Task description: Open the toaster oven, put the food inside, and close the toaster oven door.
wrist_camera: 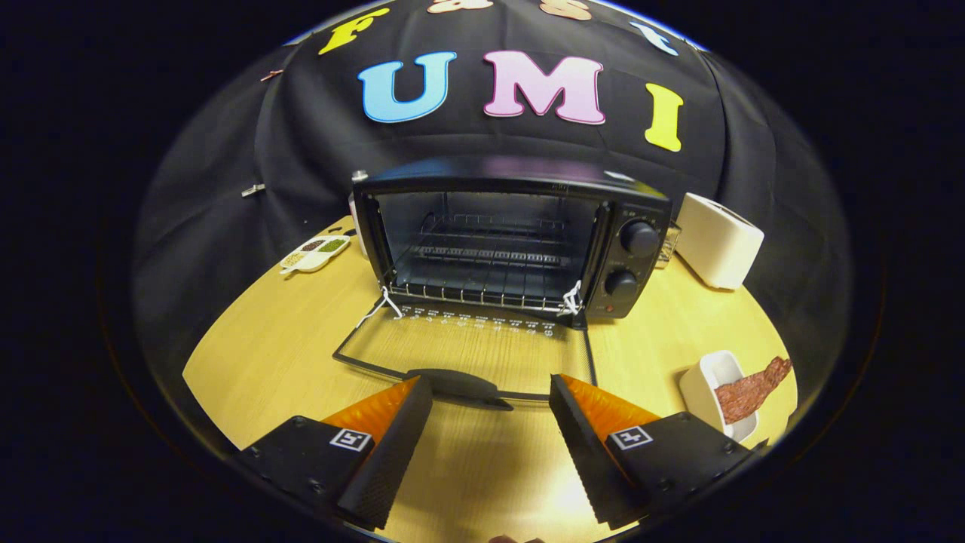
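My jaws (490,422) stand apart and empty, just short of the lowered door's handle (458,383). The toaster oven (513,241) gapes straight ahead. The food strip (754,388) lies right of my jaws in a white dish (705,381), its long axis slanting away, on the wooden bench (286,339).

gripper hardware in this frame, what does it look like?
The gripper has two wedge-shaped fingers, black with ribbed inner pads and orange ribbed outer faces. Each sits on a black block with screws and a small square black-and-white marker tag.
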Demonstrator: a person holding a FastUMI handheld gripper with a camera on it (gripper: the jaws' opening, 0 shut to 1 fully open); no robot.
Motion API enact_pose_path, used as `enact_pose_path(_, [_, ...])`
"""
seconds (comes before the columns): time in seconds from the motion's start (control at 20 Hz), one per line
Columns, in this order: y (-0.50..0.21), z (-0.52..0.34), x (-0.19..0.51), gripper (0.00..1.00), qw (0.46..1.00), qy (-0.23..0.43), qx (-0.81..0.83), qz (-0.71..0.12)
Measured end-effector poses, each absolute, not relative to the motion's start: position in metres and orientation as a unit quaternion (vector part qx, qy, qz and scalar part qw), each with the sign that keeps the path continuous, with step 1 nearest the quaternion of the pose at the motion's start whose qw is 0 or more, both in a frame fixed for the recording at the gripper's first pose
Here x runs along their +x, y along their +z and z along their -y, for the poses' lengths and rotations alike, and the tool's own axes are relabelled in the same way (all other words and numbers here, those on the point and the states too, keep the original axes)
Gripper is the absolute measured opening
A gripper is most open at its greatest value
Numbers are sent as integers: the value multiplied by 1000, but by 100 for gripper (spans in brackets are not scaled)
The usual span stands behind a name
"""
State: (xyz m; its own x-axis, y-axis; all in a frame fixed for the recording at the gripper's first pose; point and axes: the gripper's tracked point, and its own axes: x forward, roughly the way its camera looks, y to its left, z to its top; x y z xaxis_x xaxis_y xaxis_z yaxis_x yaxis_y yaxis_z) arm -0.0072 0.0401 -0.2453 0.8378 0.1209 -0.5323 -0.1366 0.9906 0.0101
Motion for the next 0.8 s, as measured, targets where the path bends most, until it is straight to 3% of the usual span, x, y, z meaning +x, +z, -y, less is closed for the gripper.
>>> enact_pose_path(0.4, [-164, 47, -15, 98, 972, 39, 6, -231])
enact_pose_path(0.8, [-153, 161, -5, 98, 971, 43, 21, -232])
